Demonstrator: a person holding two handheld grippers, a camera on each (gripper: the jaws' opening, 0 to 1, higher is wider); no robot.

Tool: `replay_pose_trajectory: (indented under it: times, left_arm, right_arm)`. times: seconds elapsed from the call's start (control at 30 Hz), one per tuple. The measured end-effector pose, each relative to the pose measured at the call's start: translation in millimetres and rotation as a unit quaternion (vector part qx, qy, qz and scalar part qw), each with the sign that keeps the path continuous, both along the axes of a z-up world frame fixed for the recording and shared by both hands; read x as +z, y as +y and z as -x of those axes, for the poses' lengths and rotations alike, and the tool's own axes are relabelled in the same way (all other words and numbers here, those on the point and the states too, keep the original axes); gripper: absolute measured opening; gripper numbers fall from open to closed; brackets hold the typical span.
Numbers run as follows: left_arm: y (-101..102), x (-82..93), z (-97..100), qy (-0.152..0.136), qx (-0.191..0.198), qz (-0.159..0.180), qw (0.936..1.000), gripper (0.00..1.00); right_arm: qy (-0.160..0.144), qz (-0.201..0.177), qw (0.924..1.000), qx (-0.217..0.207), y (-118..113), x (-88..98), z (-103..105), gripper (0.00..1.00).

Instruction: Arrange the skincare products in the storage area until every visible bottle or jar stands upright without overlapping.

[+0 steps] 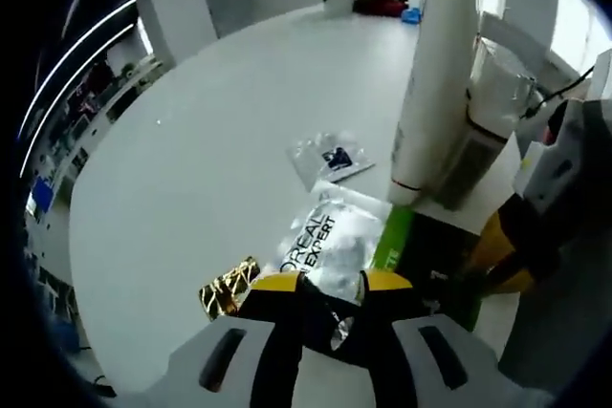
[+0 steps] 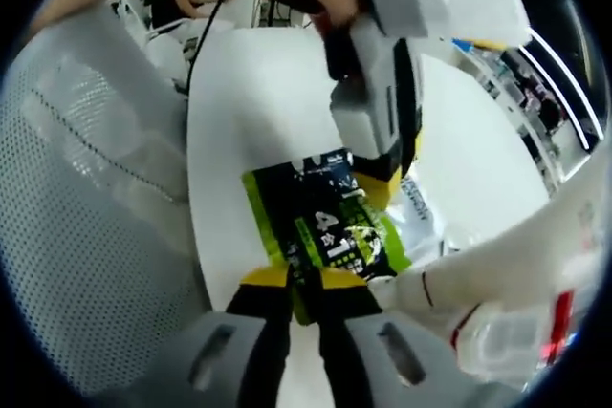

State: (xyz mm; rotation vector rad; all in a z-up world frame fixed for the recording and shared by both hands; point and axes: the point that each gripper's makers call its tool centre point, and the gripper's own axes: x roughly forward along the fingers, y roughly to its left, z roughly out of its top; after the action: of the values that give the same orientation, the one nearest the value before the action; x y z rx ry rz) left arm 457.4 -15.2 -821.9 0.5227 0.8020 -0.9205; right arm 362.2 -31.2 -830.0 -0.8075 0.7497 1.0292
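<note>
— How far along was the tidying?

— Barely started, by the look of it. A white tube (image 1: 435, 74) leaned against a clear bottle (image 1: 483, 131) at the edge of the white tabletop (image 1: 210, 140), while the L'Oreal sachet (image 1: 335, 236), a small clear sachet (image 1: 330, 157) and a gold sachet (image 1: 228, 287) lay flat.

— And the jaws?

— The left gripper (image 1: 330, 286) had its jaws nearly closed on the L'Oreal sachet's near edge. The right gripper (image 2: 304, 281) pinched the green-and-black packet (image 2: 320, 226), jaws almost together, beside the tube's capped end (image 2: 411, 289).
</note>
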Motion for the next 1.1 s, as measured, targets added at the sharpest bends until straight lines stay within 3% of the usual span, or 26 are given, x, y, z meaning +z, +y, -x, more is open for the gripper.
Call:
replay_pose_trajectory:
  times: [0.33,0.73,1.1]
  left_arm:
    - [-0.8,-0.7,-3.6,-0.003,0.016,0.01,0.9998,0.16]
    - [-6.5,-1.8,-8.0,0.007,0.051,0.053,0.9973,0.12]
    - [-8.1,0.8,-6.4,-0.003,0.036,0.044,0.9984,0.17]
  right_arm:
    - [-0.004,0.003,1.0,0.003,-0.1,0.6,-1.0,0.11]
    - [-0.009,0.003,1.0,0.0,-1.7,0.9,-5.2,0.13]
    - [-0.004,-0.002,1.0,-0.001,-1.6,0.4,-4.9,0.12]
